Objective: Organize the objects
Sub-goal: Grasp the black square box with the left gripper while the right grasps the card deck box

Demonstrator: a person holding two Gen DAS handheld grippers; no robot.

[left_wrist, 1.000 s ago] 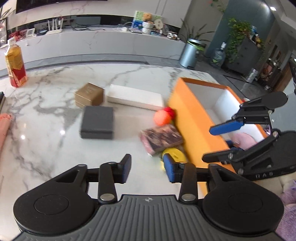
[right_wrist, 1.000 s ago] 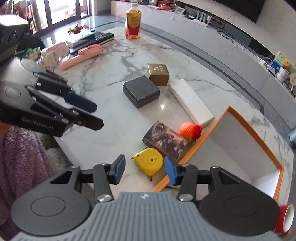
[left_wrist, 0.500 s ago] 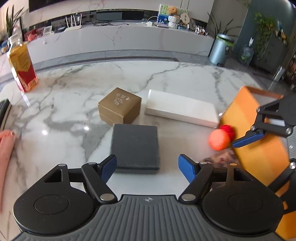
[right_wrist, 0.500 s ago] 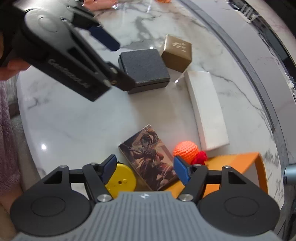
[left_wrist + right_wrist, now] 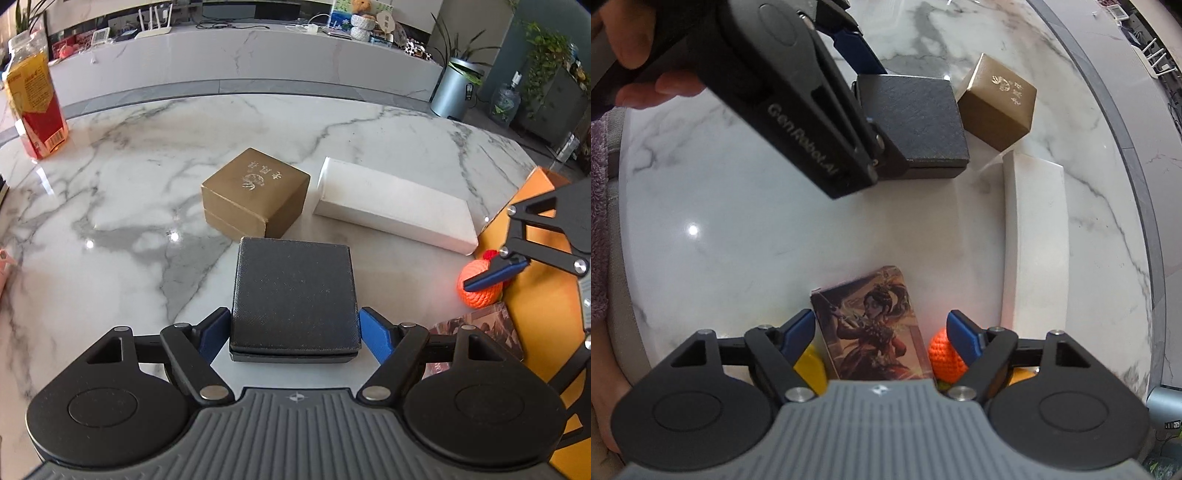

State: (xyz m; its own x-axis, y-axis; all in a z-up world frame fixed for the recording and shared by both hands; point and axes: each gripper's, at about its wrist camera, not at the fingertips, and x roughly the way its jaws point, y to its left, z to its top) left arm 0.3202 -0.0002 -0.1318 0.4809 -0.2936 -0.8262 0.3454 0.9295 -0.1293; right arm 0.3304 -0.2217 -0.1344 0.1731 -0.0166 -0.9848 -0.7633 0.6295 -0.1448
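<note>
A flat black box (image 5: 295, 295) lies on the marble table, and my left gripper (image 5: 294, 332) is open with a finger on each side of its near end. It also shows in the right wrist view (image 5: 916, 122). My right gripper (image 5: 881, 338) is open around an illustrated card box (image 5: 875, 325). An orange knitted ball (image 5: 943, 356) lies at its right finger, a yellow tape measure (image 5: 809, 367) at its left. A gold box (image 5: 255, 192) and a long white box (image 5: 391, 206) lie beyond the black box.
An orange-walled box (image 5: 532, 295) stands at the right of the table. A juice bottle (image 5: 35, 107) stands at the far left. A pink object (image 5: 3, 266) lies at the left edge. The table edge curves behind the boxes.
My left gripper has swung left from the orange box, opened wider and come down around the black box. My right gripper has moved down, opened and closed in over the card box.
</note>
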